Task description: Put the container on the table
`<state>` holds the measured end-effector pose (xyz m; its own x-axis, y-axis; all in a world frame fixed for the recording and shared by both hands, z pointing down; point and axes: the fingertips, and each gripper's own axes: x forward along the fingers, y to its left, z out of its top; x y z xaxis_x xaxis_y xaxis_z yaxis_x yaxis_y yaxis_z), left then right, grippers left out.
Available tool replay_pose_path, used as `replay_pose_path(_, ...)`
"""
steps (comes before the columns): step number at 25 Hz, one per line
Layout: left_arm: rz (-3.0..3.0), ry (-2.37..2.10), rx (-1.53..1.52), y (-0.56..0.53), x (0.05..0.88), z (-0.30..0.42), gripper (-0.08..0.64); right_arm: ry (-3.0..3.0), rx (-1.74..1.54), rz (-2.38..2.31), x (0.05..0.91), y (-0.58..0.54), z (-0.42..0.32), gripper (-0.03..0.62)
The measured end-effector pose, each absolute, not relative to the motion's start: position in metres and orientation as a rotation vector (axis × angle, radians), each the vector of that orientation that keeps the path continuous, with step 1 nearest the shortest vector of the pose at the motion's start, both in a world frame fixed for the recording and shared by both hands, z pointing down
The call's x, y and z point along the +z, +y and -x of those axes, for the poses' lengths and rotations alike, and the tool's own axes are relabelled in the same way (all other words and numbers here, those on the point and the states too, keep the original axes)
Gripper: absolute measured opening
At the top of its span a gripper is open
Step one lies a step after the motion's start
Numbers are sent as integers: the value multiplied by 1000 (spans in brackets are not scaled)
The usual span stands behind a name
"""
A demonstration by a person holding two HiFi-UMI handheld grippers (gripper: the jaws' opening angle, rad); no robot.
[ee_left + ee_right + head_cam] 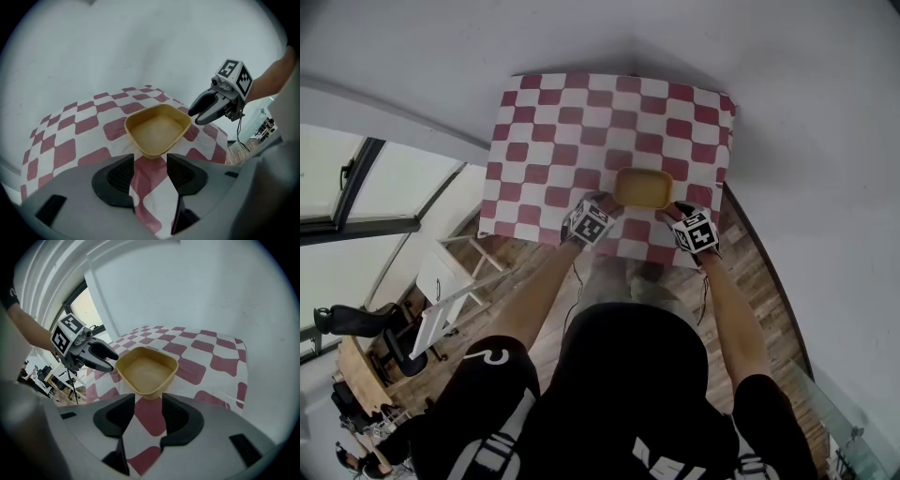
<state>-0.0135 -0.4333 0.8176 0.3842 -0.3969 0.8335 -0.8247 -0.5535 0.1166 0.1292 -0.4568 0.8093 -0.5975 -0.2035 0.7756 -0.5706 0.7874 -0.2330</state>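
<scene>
Item: empty yellow container [642,188], standing on the checked table [572,122] near the person's edge, flanked by left claw [150,164] and right claw [148,404], both wide and gripping nothing; step judged: release after placement; next: back both claws clear without nudging it.

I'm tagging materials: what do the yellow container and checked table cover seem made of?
Yellow container: probably moulded plastic, matte; smooth one-piece walls, rounded corners. Table cover: thin cloth or plastic sheet, hard to tell; it shows creases, no glare.

No legible text; white print on black shirt [619,375] unreadable.
</scene>
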Motion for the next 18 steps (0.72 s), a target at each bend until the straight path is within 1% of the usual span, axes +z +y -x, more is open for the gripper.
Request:
replay_pose_path(10,-2192,-1178,945,-446,766,19,193,-2238,542,-673,776,-476,-144,173)
replay_pose_path(18,-2207,-1319,692,-461,707,15,147,-2331,492,-799,727,-492,-141,138)
